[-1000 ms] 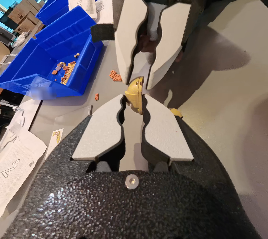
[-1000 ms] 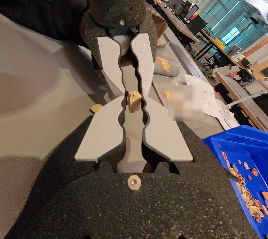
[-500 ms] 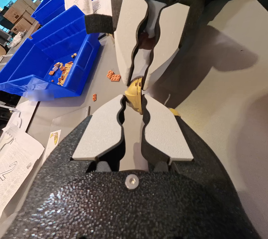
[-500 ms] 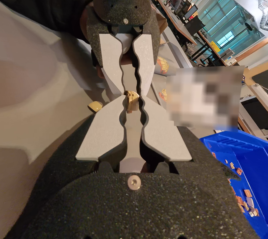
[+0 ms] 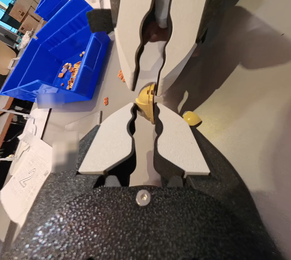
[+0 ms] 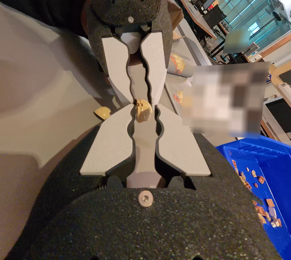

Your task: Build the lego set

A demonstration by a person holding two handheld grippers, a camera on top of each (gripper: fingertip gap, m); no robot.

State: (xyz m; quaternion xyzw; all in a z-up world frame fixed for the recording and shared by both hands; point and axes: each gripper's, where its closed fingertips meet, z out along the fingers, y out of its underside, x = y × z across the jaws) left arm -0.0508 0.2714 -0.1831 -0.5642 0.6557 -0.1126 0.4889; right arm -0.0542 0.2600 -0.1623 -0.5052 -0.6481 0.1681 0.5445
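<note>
A tan domed lego piece (image 5: 144, 104) sits between the tips of both grippers, which face each other tip to tip above the grey table (image 5: 236, 142). My left gripper (image 5: 144, 105) is shut on it, dome side against one finger and flat side against the other. My right gripper (image 6: 144, 107) stands around the piece's (image 6: 143, 111) other end. Its jaws are narrow, with a small gap showing beside the dome. A second tan dome (image 5: 191, 117) lies on the table next to the left gripper; it also shows in the right wrist view (image 6: 102, 113).
A blue bin (image 5: 47, 66) holding several small orange pieces stands beside the work spot and also shows in the right wrist view (image 6: 267, 165). Loose orange pieces (image 5: 106, 100) lie on the table. Paper bags (image 5: 26, 181) and an instruction booklet (image 6: 178, 66) lie nearby. Only a small space, under 4 cm, lies between the two pairs of fingers.
Both grippers have stayed tip to tip on the tan piece. The two have drawn slightly closer and the piece has turned a little; the second dome now shows more clearly.
</note>
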